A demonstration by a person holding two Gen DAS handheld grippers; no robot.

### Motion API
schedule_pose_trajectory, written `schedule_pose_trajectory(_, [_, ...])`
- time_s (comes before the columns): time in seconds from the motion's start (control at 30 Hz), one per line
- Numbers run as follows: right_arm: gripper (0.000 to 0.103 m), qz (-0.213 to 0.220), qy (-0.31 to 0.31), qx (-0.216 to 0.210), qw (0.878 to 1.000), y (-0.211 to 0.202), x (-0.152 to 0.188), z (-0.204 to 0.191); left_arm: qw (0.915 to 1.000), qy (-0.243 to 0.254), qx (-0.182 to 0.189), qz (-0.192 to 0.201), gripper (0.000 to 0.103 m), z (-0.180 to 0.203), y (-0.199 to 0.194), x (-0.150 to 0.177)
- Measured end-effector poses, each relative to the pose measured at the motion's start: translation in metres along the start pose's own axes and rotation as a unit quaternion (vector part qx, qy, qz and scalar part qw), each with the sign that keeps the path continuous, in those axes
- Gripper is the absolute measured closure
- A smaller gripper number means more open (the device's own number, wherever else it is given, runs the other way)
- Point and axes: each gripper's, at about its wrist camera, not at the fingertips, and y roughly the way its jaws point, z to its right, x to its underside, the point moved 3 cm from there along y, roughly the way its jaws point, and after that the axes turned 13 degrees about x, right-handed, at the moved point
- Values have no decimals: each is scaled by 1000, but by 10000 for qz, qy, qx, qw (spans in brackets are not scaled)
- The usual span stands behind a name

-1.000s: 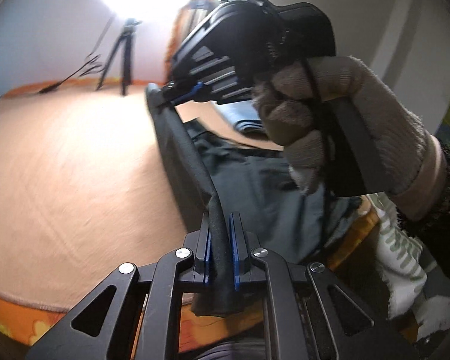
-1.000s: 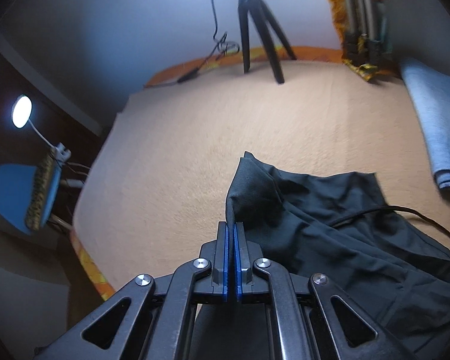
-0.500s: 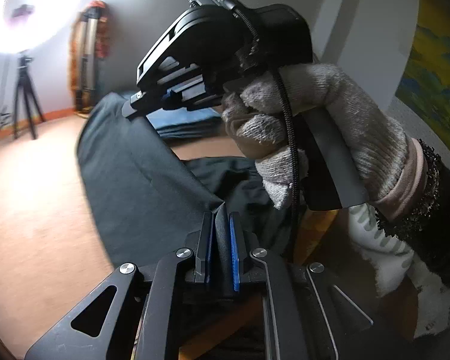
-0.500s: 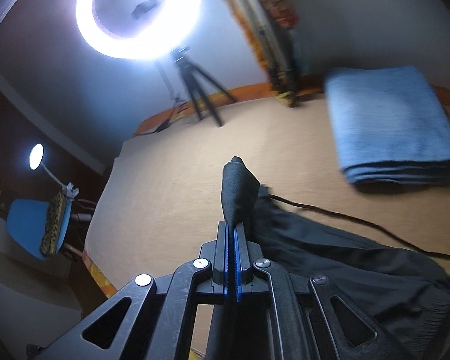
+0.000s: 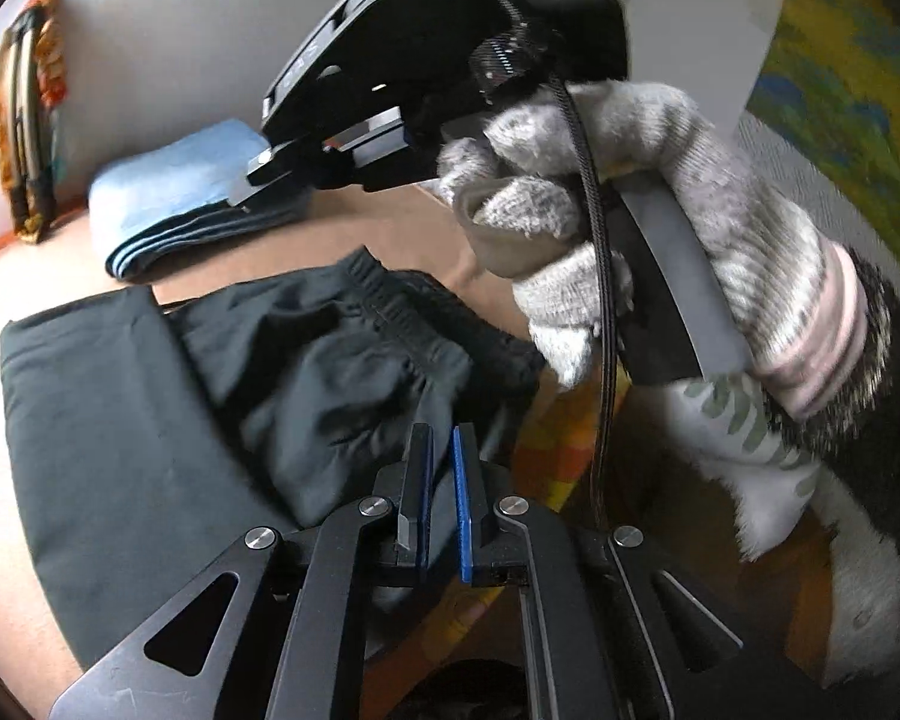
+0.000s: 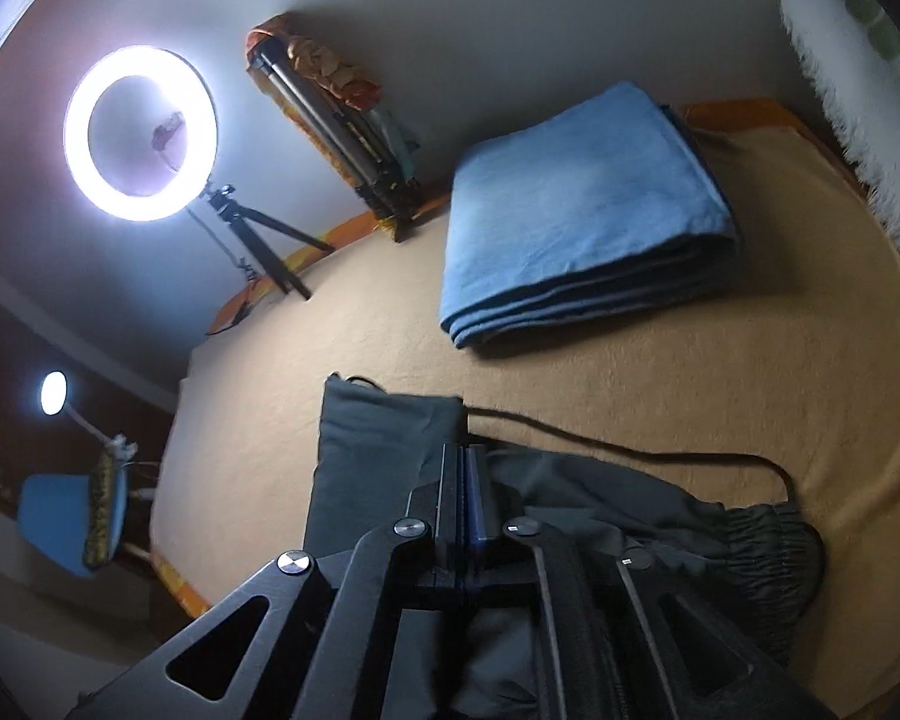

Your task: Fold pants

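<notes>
Pants (image 5: 150, 420) beside folded blue towel (image 6: 582, 204)

Home bedroom – blanket-covered bed (image 6: 720, 372), ring light (image 6: 141, 132), folded towel (image 6: 576, 210).

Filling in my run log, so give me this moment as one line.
step: fold pants | left gripper: shut on pants | right gripper: shut on pants | beside: folded blue cloth

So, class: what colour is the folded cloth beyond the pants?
Light blue; the folded cloth shows best in the right wrist view.
</notes>
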Motion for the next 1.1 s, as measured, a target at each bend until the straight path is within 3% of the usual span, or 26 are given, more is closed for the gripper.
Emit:
schedule_pose_trajectory(0.03, [97,-26,-24,-57,10000,1,2,2,10000,47,-70,-41,98,0,0,3])
schedule_pose_trajectory(0.07, [86,-41,-84,-199,9998,2,5,2,9998,77,-154,-67,98,0,-5,7])
schedule_pose_trajectory(0.17, [71,-92,-182,-457,9987,8,11,-2,9991,41,-419,5,97,-2,-19,13])
schedule_pose_trajectory(0.23, [68,-216,-219,-585,9978,19,12,-8,9984,-38,-571,41,97,-7,-29,18])
schedule_pose_trajectory(0.3, [68,-349,-187,-710,9967,32,13,-14,9976,-201,-664,28,94,-17,-37,24])
schedule_pose_trajectory(0.43, [65,-555,-207,-657,9961,59,12,-24,9952,-508,-834,-18,67,-32,-44,33])
schedule_pose_trajectory(0.63, [63,-833,-294,-545,9946,88,15,-26,9948,-544,-835,-187,57,-27,-28,46])
schedule_pose_trajectory(0.87, [61,-892,-281,-446,9946,106,6,-25,9910,-233,-1198,-542,51,-22,2,54])
schedule_pose_trajectory(1.1, [61,-969,-438,-360,9937,125,6,-37,9898,-98,-1325,-508,51,-27,5,56])
